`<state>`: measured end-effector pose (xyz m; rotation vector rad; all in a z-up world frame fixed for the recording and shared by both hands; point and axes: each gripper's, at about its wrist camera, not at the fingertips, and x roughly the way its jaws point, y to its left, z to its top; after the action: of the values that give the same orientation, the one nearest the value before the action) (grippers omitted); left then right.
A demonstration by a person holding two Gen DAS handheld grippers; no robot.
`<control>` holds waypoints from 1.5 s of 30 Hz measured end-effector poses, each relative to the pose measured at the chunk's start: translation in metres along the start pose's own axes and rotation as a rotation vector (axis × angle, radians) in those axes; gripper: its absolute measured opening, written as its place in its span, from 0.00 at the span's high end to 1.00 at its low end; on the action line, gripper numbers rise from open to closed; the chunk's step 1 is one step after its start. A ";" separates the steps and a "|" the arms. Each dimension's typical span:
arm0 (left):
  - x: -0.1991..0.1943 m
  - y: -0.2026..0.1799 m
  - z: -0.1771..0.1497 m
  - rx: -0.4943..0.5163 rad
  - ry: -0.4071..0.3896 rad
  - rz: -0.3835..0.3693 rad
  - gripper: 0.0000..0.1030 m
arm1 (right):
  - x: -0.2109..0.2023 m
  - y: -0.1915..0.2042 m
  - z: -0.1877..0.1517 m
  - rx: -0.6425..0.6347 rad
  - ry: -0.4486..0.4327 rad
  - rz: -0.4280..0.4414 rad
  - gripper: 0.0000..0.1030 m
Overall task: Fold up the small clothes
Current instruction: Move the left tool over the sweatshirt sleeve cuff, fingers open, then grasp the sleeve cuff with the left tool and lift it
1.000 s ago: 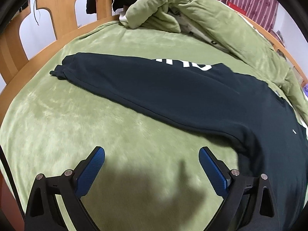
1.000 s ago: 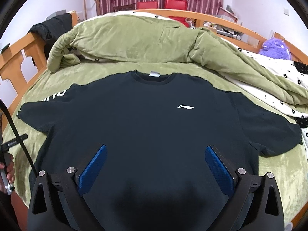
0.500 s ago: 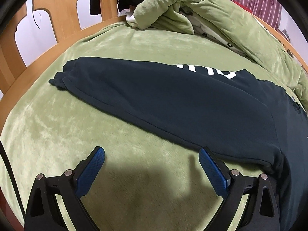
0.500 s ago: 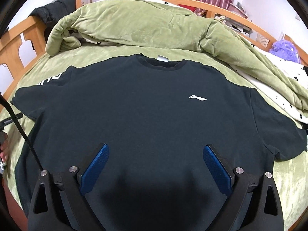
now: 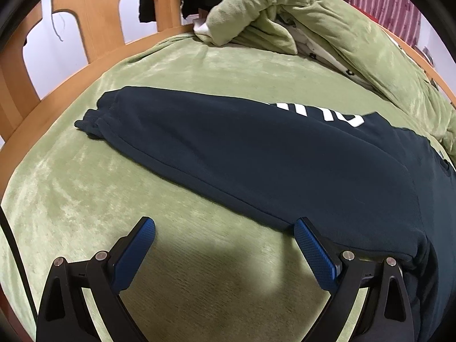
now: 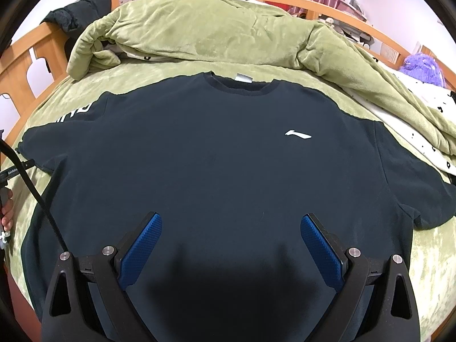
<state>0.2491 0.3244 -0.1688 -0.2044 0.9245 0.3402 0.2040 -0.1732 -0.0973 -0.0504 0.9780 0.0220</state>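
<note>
With the left gripper [image 5: 225, 230] spread wide at the sleeve hem and the right gripper [image 6: 230, 228] hanging empty-jawed above, we should pinch low along the edges of the black T-shirt [image 6: 222, 154], laid flat on the bed [image 5: 85, 188].

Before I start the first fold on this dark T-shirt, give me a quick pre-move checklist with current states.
1. T-shirt spread flat, front up: ok.
2. Both sleeves laid out: ok.
3. Left gripper open, holding nothing: ok.
4. Right gripper open over the lower body: ok.
5. Left gripper lined up on the sleeve hem: not ok, only one finger reaches the edge.
6. Green duvet clear of the collar: ok.
7. Bottom hem straight: cannot tell, hidden.
</note>
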 end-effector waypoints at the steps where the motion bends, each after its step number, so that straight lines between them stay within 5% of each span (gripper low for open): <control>1: 0.002 0.005 0.002 -0.012 -0.002 0.000 0.05 | 0.001 -0.001 -0.001 0.003 0.003 0.002 0.06; 9: 0.036 0.053 0.029 -0.199 0.048 0.011 0.15 | 0.006 -0.010 -0.009 0.037 0.026 0.033 0.06; 16: 0.057 0.053 0.046 -0.218 -0.013 0.080 0.23 | 0.001 -0.011 -0.017 -0.010 0.020 -0.010 0.06; 19: 0.059 0.049 0.054 -0.215 -0.026 0.096 0.52 | -0.005 -0.019 -0.019 0.012 0.018 0.003 0.06; 21: 0.056 0.044 0.060 -0.204 -0.031 0.130 0.95 | -0.012 -0.025 -0.019 0.032 0.011 0.025 0.06; 26: 0.007 0.009 0.085 -0.121 -0.126 0.125 0.95 | -0.033 -0.041 -0.017 0.098 -0.016 0.116 0.06; 32: -0.074 -0.077 0.104 0.048 -0.243 0.066 0.95 | -0.067 -0.063 -0.021 0.080 -0.096 0.096 0.09; 41: -0.140 -0.237 0.087 0.193 -0.278 -0.088 0.95 | -0.092 -0.149 -0.048 0.175 -0.165 0.011 0.09; 45: -0.152 -0.307 0.063 0.220 -0.234 -0.187 0.95 | -0.092 -0.185 -0.060 0.283 -0.158 0.061 0.09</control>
<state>0.3263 0.0289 -0.0002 -0.0465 0.6991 0.0847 0.1108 -0.3608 -0.0479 0.2384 0.8172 -0.0559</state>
